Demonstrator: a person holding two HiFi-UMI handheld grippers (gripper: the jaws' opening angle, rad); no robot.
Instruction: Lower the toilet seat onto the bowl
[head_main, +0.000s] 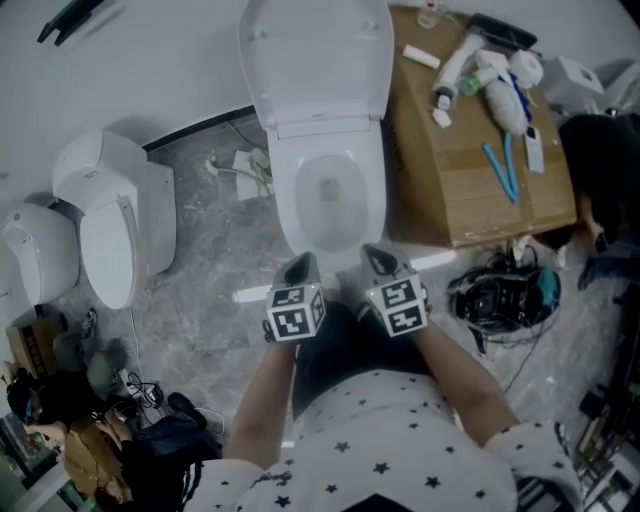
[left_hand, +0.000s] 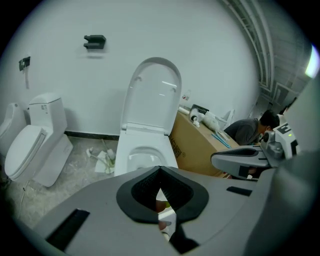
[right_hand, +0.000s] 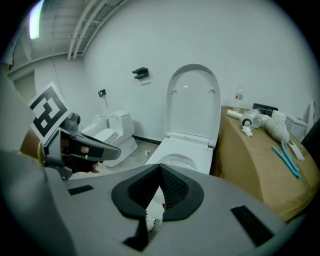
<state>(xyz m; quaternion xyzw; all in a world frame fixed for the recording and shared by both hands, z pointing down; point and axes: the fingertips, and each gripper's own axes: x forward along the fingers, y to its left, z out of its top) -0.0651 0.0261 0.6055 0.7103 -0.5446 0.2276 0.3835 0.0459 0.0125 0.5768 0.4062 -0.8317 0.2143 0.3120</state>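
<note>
Facing: a white wall at 12 o'clock in the head view, with the toilet seat (head_main: 315, 55) and bowl (head_main: 330, 190) set against it on a grey marbled floor (head_main: 220, 250).
Seat position: the toilet seat stands raised, upright against the wall at the bowl's hinge end, with two small bumpers near its top. It is all white, so ring and lid cannot be told apart.
Bowl position: it lies at 6 o'clock from the raised seat with its oval opening uncovered.
Left gripper (head_main: 300, 265): it is clenched, jaws pressed together with nothing between them. It is held in the air at 6 o'clock from the bowl, clear of the front rim.
Right gripper (head_main: 380, 258): it is also clenched and empty, just beside the left one at its 3 o'clock. Both aim toward the bowl.
Wearer: bare forearms run down to a star-print shirt (head_main: 390, 450) at 6 o'clock.
Cardboard box (head_main: 480, 190): it stands just beside the bowl at its 3 o'clock. White bottles (head_main: 500, 85) and two blue sticks (head_main: 503, 170) lie on top.
Second toilet (head_main: 115, 225): it stands at 9 o'clock, well apart from the first, with its lid shut.
Floor clutter: a tangle of black cables (head_main: 505, 295) lies at 3 o'clock from the grippers, and loose fittings (head_main: 245, 170) lie at 9 o'clock from the bowl.
Wall: a black bracket (left_hand: 95, 41) sits at 11 o'clock from the raised seat in the left gripper view.
Another person (left_hand: 252, 130): in dark clothing, bent low behind the box at 3 o'clock.
</note>
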